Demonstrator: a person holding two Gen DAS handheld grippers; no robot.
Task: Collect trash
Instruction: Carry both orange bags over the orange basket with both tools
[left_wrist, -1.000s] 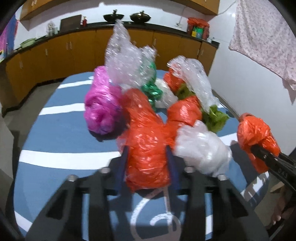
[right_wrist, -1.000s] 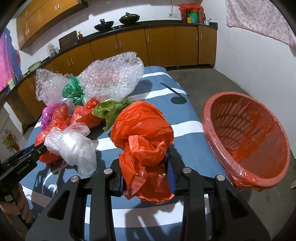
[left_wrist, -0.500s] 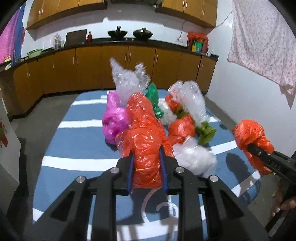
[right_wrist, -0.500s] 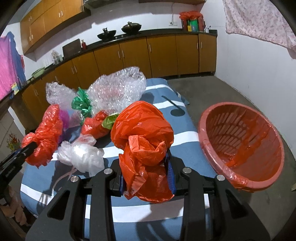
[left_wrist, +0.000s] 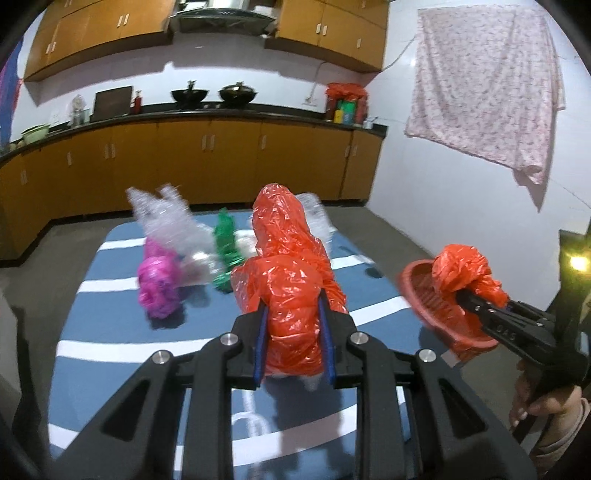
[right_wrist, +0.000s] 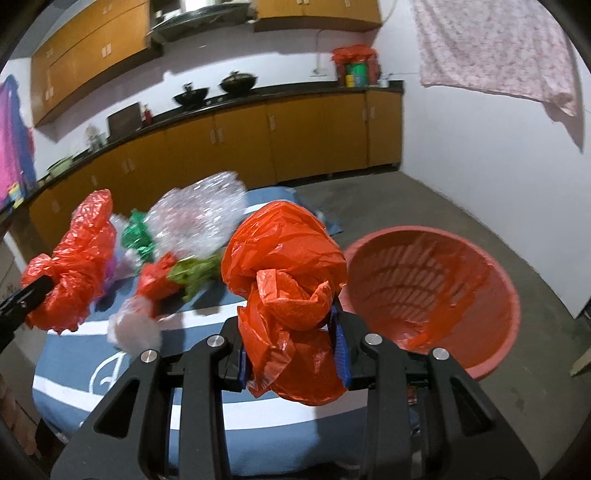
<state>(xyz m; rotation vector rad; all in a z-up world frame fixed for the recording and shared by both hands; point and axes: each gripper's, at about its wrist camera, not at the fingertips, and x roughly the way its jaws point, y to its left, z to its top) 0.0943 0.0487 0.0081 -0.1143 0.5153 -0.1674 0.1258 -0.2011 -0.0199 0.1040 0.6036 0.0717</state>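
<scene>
Your left tool (left_wrist: 294, 339) is clamped on an orange bag (left_wrist: 288, 273), your right tool (right_wrist: 291, 354) on another (right_wrist: 286, 273), both short of the red basket (right_wrist: 436, 295). Basket looks empty. Pink (left_wrist: 159, 288), green (left_wrist: 225, 251), bubble-wrap bundles (right_wrist: 199, 218) left on table (left_wrist: 110, 317) beyond the basket.

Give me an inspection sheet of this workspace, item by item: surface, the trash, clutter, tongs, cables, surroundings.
Surface: blue striped cloth over the table.
Job's things: red basket on the floor beside the table, lined with red plastic; pink bag, green bag, bubble wrap, white bag lie on the cloth.
Clutter: nothing seen beyond the trash.
Tongs: left tongs clamp an orange bag, lifted; right tongs clamp a second orange bag near the basket.
Cables: nothing seen.
Surroundings: wooden cabinets, woks on the counter, floral cloth hanging.
</scene>
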